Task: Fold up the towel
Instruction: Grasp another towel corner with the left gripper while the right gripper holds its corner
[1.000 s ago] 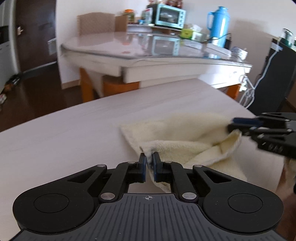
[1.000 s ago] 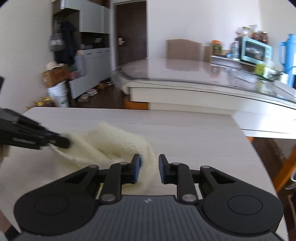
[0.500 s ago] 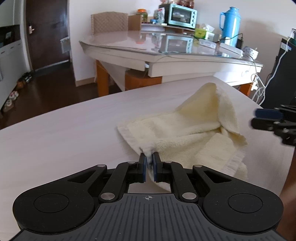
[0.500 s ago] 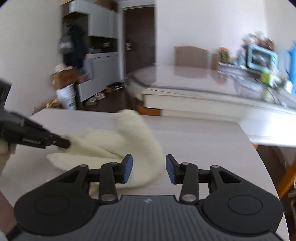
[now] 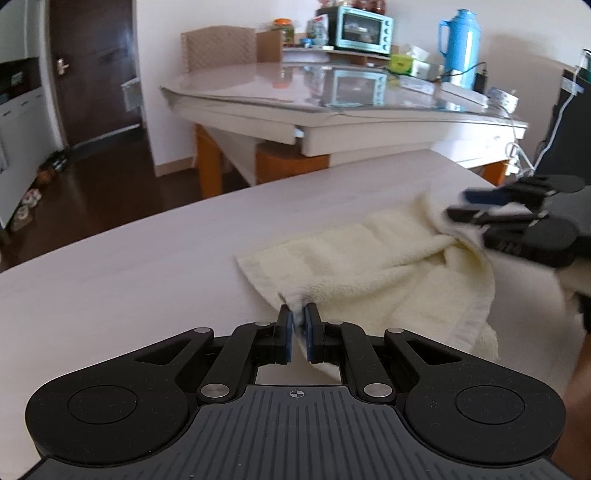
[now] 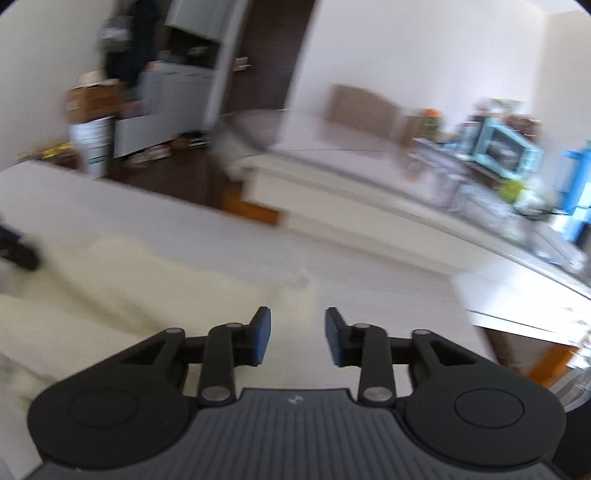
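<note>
A cream towel [image 5: 369,266] lies rumpled on the pale table [image 5: 147,277]. My left gripper [image 5: 299,325] is shut on its near corner, low over the table. In that view my right gripper [image 5: 469,206] hovers, blurred, at the towel's far right edge. In the right wrist view, the right gripper [image 6: 297,336] has its jaws apart and closing. The towel [image 6: 147,295] spreads to its left, with a fold edge reaching the gap between the tips; the pads do not press on it. The left gripper shows as a dark blur at that view's left edge.
Behind stands a large glass-topped dining table [image 5: 332,110] with a teal toaster oven [image 5: 364,27], a blue thermos [image 5: 460,40] and cables. A chair and dark floor lie beyond the pale table's far edge. Bare tabletop stretches left of the towel.
The right gripper let go of the towel fold and opened, then swung back to the towel's right edge and rolled. The raised fold has dropped flat. The left gripper stayed shut on its corner.
</note>
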Demonstrator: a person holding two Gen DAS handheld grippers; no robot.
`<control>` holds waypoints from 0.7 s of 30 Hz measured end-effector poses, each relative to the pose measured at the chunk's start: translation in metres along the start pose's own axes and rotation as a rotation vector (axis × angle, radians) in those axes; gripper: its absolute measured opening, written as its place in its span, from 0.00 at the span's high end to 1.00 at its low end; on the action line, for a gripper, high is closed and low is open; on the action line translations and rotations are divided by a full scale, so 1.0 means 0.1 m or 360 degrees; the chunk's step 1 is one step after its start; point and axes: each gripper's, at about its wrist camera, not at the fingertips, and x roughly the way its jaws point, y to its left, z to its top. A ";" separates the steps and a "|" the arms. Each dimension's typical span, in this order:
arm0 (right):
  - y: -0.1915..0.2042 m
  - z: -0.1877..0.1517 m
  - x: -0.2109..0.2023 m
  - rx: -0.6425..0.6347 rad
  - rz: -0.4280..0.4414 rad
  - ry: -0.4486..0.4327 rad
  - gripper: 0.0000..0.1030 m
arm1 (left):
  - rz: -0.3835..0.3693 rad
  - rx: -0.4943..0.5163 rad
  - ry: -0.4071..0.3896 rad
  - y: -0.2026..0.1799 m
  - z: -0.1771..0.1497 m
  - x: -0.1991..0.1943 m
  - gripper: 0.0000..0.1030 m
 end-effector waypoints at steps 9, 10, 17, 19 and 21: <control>0.20 -0.09 -0.69 0.0031 0.0751 -0.0052 0.56 | -0.0014 -0.0051 -0.0047 0.05 -0.11 -0.24 0.84; 0.30 -0.11 -0.76 -0.0031 0.0819 -0.0061 0.56 | -0.0011 -0.0060 -0.0050 0.06 -0.12 -0.26 0.85; 0.86 -0.11 -0.81 -0.0649 0.0827 -0.0150 0.56 | -0.0003 -0.0098 -0.0057 0.08 -0.22 -0.39 0.84; 1.03 -0.11 -0.75 -0.0806 0.0780 -0.0167 0.56 | -0.0014 -0.0113 -0.0059 0.10 -0.26 -0.42 0.84; 1.15 -0.13 -0.67 -0.0943 0.0735 -0.0154 0.68 | -0.0021 -0.0125 -0.0053 0.11 -0.31 -0.44 0.84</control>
